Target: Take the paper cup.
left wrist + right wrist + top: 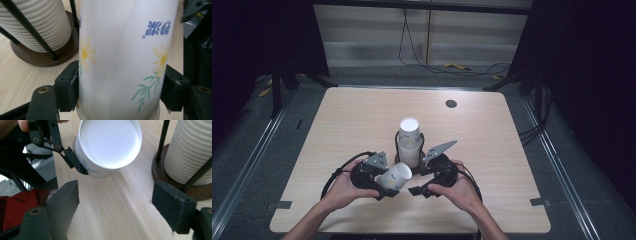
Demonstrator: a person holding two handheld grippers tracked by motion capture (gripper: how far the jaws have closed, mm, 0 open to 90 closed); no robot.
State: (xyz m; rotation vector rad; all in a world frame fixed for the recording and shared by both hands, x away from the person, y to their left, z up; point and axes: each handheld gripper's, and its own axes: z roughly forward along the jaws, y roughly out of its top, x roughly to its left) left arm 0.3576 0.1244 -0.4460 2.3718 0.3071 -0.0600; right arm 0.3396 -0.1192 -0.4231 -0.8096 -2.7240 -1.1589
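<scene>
— On the left, what?
— Left gripper [379, 186] clamped on a paper cup [395, 177], tipped on its side, near the front edge of the table [337, 130].
— In the middle?
— Cup stack [409, 142] in its holder, just behind. One cup pulled off already, looks like.
— On the right?
— Right gripper [419, 189] apart, holding nothing. Still to do: putting the cup somewhere.

High view looks down on the table [492, 130]; both gripper views sit close, sharing the paper cup [395, 177] and cup stack [410, 142].
</scene>
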